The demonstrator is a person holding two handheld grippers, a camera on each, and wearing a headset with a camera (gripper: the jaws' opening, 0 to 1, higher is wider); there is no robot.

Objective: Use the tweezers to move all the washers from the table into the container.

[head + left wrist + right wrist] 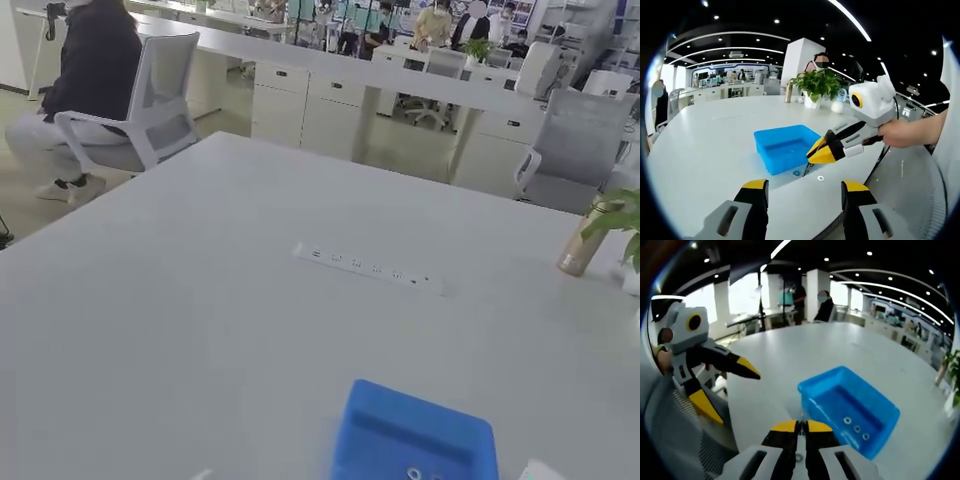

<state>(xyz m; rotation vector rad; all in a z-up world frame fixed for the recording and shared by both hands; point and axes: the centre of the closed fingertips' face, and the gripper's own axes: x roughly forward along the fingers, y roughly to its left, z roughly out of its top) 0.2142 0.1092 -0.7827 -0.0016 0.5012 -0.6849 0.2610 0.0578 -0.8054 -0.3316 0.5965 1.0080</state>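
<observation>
Left tongs (805, 187) stood wide apart and held nothing, hovering low over the white worktop (710, 145) in the left gripper view. Right tongs (815, 154) came in from the right, pressed together on the tweezers (807, 169). The tweezer tips pointed down at two washers (797, 173) lying on the worktop just beside the blue container (785, 147). A hand (895, 134) gripped that tool, forearm stretched roughly level, nose sloped downward.

In the right gripper view the right tongs (801, 426) were closed around the thin tweezers (801, 416), just short of the container (820, 377). Three washers (857, 428) already lay inside it. The left tongs (739, 398) hung open off to the left, well apart from the work.

In the head view the container (400, 420) sat at the bottom edge of the picture on the worktop (200, 300), with washers (415, 472) in it.

As I judged it, the risk lay with the loose washers. They were flat and near the worktop's edge, so a skidding tweezer tip could flick one to the floor. A weak pinch could drop one short of the rim.
</observation>
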